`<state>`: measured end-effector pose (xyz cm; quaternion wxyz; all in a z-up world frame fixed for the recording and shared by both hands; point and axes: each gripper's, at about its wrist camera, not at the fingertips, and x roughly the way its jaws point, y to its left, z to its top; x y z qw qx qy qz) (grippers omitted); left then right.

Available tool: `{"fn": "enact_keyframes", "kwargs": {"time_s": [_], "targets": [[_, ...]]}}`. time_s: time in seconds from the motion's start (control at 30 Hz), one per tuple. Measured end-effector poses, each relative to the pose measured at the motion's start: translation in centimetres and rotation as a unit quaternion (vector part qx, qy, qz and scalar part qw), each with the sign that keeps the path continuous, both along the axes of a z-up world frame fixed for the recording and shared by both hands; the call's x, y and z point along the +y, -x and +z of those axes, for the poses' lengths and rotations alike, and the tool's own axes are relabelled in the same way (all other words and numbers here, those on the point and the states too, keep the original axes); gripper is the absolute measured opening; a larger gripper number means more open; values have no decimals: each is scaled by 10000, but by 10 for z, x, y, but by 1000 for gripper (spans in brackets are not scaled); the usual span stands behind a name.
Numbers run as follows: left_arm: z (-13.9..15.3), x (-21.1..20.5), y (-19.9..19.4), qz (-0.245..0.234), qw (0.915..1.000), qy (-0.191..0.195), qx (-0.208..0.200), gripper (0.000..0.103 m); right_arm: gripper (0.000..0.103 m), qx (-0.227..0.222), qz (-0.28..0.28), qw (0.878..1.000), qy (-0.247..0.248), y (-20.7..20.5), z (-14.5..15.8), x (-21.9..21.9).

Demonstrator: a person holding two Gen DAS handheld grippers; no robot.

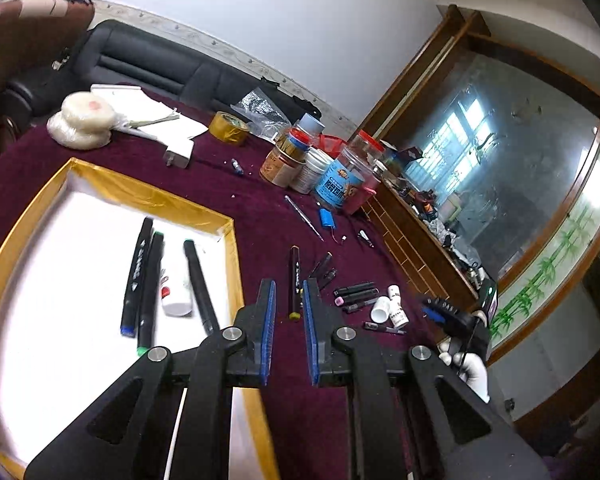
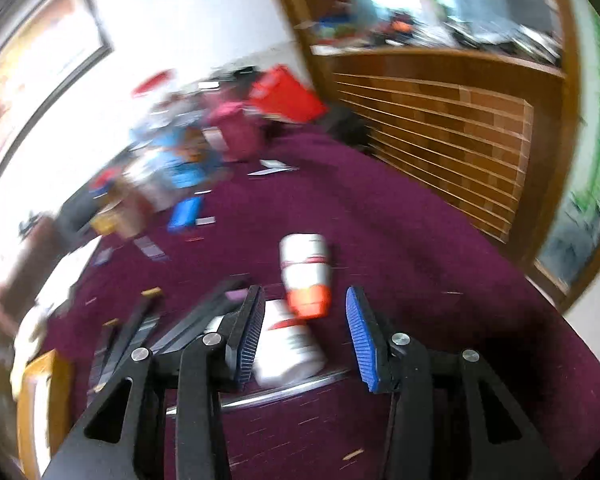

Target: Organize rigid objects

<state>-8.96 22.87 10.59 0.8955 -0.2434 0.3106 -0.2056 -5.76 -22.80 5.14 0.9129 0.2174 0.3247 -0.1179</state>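
Observation:
A white tray with a gold rim holds three black markers and a white bottle. My left gripper hovers over the purple cloth just right of the tray, shut and empty. A black marker with a yellow tip lies on the cloth beyond it. More markers and two small white bottles lie further right. My right gripper is open above those two bottles. The nearer bottle lies between its fingers, clear of the right pad. This view is blurred.
Jars and cans stand at the back of the table, with a tape roll, a blue battery and a thin metal tool. A wooden cabinet borders the table's right side. A gloved hand holds the right gripper.

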Motion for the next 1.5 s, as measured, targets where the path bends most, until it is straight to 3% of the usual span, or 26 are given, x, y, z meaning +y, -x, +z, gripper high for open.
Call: {"fn": "enact_keyframes", "kwargs": {"time_s": [0.17,0.37,0.5,0.63,0.67,0.7,0.73,0.8,0.93,1.0,1.07,1.13,1.2,1.27,1.33,1.5], "targets": [[-12,11,4,-14,9998,213,59,11,38,201,1314,9911,26,-30,14,81],[-12,14,18,-149,9998,133,67,11,37,862,2777,9564,292,-86,-3,192],[-10,15,25,-197,9998,85,19,12,37,1237,2947,9459,550,-111,-24,231],[-12,14,23,-250,9996,35,129,15,36,1908,2616,9410,989,-129,-52,246],[-13,13,22,-262,9995,29,145,16,32,1789,2582,9440,1006,-127,-52,245],[-13,13,22,-272,9995,26,159,16,16,1787,2637,9426,1006,-125,-53,245],[-14,11,20,-287,9994,17,173,16,13,1767,2688,9414,1015,-122,-53,246],[-14,5,18,-332,9992,7,222,16,13,1753,2840,9390,830,-117,-53,241],[-14,-13,13,-514,9983,-24,270,16,13,1955,3118,9295,-230,-89,-54,228],[-15,-22,10,-598,9977,-39,310,16,13,2015,3191,9250,-452,-67,-57,224],[-17,-34,7,-707,9967,-73,392,19,13,2022,3268,9204,-717,-56,-56,220],[-17,-48,5,-838,9952,-137,484,29,14,1890,3454,9115,-1187,-48,-50,210],[-17,-63,4,-987,9934,-244,537,39,22,1571,3410,9206,-1075,-46,-36,194],[-18,-82,2,-1162,9905,-381,621,45,35,1305,3038,9401,-834,-48,-22,166],[-23,-102,-7,-1239,9876,-604,748,45,35,1184,2732,9505,-889,-51,-17,142],[-54,-126,-43,-964,9771,-1203,1466,53,35,1045,2454,9588,-976,-41,-20,111]]}}
